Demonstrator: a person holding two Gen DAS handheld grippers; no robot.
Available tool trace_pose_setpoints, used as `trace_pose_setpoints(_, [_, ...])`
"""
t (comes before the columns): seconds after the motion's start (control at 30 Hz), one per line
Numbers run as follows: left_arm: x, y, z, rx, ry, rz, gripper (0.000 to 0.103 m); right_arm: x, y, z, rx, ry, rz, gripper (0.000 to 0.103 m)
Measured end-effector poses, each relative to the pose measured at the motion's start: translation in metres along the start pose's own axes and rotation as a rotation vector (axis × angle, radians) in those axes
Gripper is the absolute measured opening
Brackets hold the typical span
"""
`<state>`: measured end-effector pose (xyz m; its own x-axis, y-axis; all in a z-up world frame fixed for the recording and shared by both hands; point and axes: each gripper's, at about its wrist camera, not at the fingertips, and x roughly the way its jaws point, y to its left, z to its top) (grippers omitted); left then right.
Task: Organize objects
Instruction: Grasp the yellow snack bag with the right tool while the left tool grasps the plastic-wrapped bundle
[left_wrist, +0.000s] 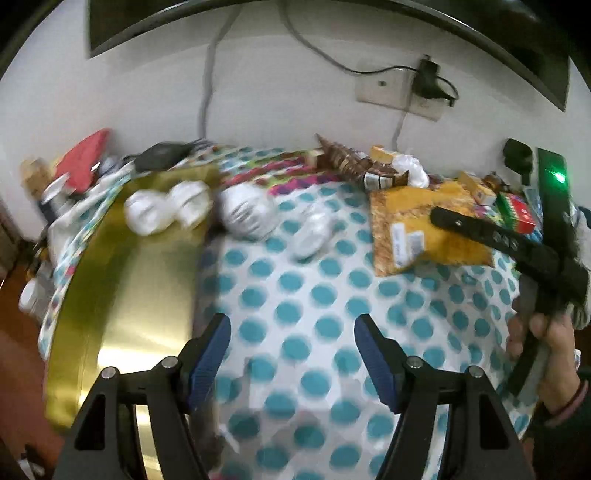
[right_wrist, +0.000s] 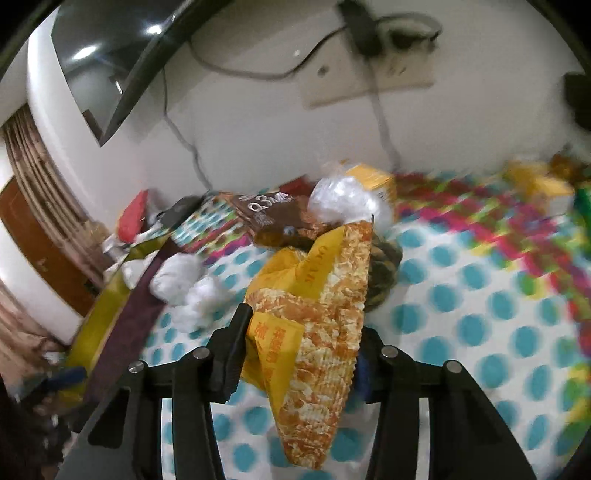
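Observation:
My right gripper (right_wrist: 299, 354) is shut on a yellow-orange snack packet (right_wrist: 325, 314) and holds it over the dotted tablecloth (right_wrist: 480, 314). The same packet (left_wrist: 413, 225) shows in the left wrist view at the right, with the right gripper's black finger (left_wrist: 480, 230) on it. My left gripper (left_wrist: 291, 354) is open and empty, low over the cloth (left_wrist: 314, 295). Beside it on the left lies a gold box lid (left_wrist: 122, 295) with white crumpled wrappers (left_wrist: 166, 206) on its far end. More white wrappers (left_wrist: 247, 210) lie on the cloth.
Brown snack packets (left_wrist: 354, 162) and a clear plastic bag (left_wrist: 410, 170) lie by the wall. Small yellow boxes (left_wrist: 476, 188) and a red-green box (left_wrist: 517, 214) sit at the right. A red item (left_wrist: 85, 162) and clutter stand far left. Wall socket with cables (left_wrist: 402, 92) is behind.

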<state>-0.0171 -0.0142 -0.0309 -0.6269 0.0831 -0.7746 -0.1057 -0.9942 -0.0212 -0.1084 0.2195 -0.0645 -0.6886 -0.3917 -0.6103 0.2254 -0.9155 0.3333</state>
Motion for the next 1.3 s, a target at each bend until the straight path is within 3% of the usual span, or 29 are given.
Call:
trace_pose_setpoints(0.13, [0.027,-0.012,0.022,0.046,-0.009,0.037,0.072,-0.016,-0.034,0.003,0.033,-0.069,-0.062,0.044])
trace_pose_setpoints(0.27, [0.059,-0.024,0.039,0.121,-0.026,0.134,0.072,-0.024,-0.039,0.0,-0.008,-0.128,-0.133,0.044])
trace_pose_setpoints(0.4, [0.089,-0.038,0.05,0.208,0.004,0.16,0.072,-0.025,-0.04,0.0,-0.009,-0.129,-0.121,0.044])
trace_pose_setpoints(0.57, [0.114,-0.04,0.059,0.216,0.016,0.2,0.072,-0.021,-0.042,0.001,0.017,-0.111,-0.119,0.044])
trace_pose_setpoints(0.7, [0.134,-0.029,0.06,0.127,0.049,0.141,0.072,-0.017,-0.033,-0.001,-0.03,-0.09,-0.144,0.047])
trace_pose_setpoints(0.83, [0.137,-0.013,0.057,0.017,0.027,0.052,0.071,-0.014,-0.026,-0.002,-0.066,-0.08,-0.16,0.049])
trace_pose_setpoints(0.87, [0.138,-0.01,0.056,-0.002,0.024,0.045,0.07,-0.013,-0.025,-0.002,-0.071,-0.077,-0.162,0.049])
trace_pose_setpoints(0.97, [0.136,-0.006,0.058,-0.029,0.01,0.039,0.034,-0.011,-0.025,-0.001,-0.073,-0.067,-0.158,0.051])
trace_pose_setpoints(1.2, [0.134,-0.009,0.058,-0.021,0.008,0.047,0.033,0.002,-0.029,-0.001,-0.05,0.01,-0.136,0.054])
trace_pose_setpoints(1.3, [0.132,-0.01,0.059,-0.011,-0.001,0.071,0.033,-0.001,-0.026,-0.001,-0.066,-0.002,-0.145,0.051])
